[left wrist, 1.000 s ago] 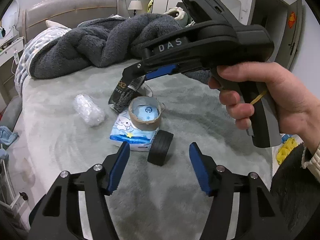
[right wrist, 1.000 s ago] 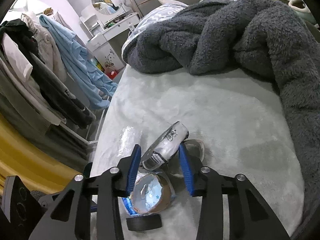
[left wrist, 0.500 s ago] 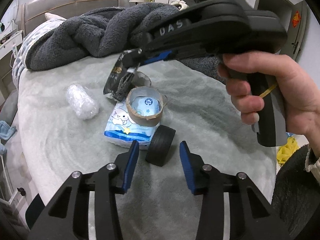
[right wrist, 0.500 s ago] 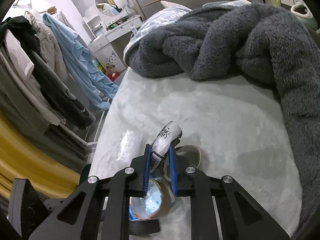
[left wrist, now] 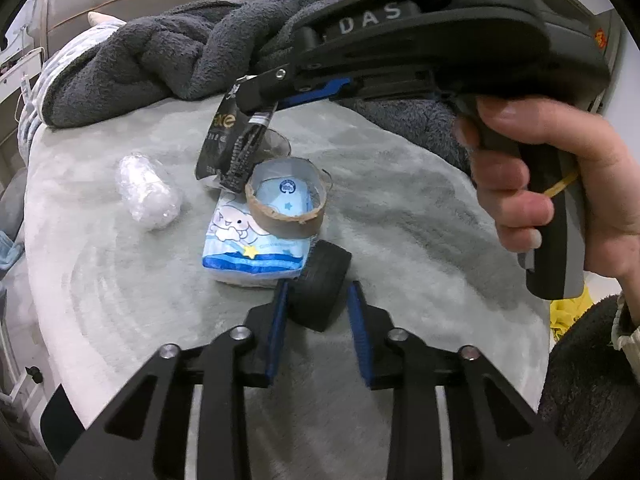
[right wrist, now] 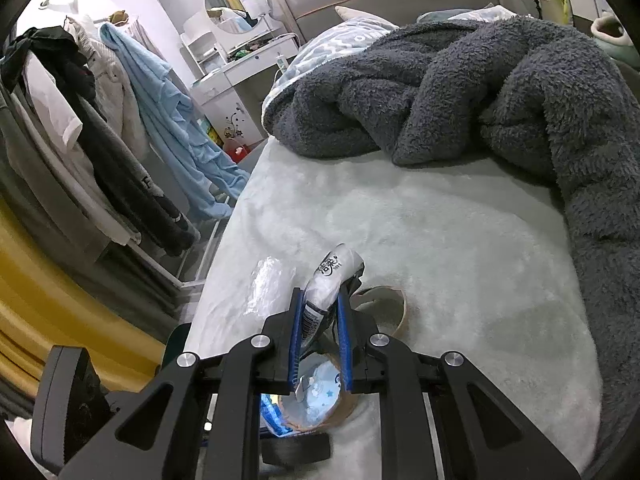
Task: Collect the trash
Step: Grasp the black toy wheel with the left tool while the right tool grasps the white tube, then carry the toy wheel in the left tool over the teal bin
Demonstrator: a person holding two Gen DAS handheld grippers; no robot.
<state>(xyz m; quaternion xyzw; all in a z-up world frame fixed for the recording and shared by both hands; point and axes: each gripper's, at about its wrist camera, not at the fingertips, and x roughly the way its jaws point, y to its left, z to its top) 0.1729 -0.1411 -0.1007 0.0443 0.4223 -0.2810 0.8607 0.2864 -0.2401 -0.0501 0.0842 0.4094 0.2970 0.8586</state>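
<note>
Trash lies on a pale green bed cover (left wrist: pixel 400 208). My right gripper (right wrist: pixel 319 328) is shut on a black and silver wrapper (right wrist: pixel 330 280) and holds it above the pile; the wrapper also shows in the left wrist view (left wrist: pixel 232 136). My left gripper (left wrist: pixel 318 300) has its jaws close on both sides of a black tape roll (left wrist: pixel 320 284), which stands on edge. A cardboard tape core (left wrist: pixel 286 208) rests on a blue tissue pack (left wrist: pixel 248 248). A clear plastic wad (left wrist: pixel 148 188) lies to the left.
A dark grey fleece blanket (right wrist: pixel 460 92) is heaped at the head of the bed. A clothes rack with hanging garments (right wrist: pixel 100 128) stands beside the bed's left edge. A clear tape ring (right wrist: pixel 384 308) lies behind the pile.
My right gripper has shut on the wrapper and lifted it. My left gripper has moved forward and narrowed around the black tape roll.
</note>
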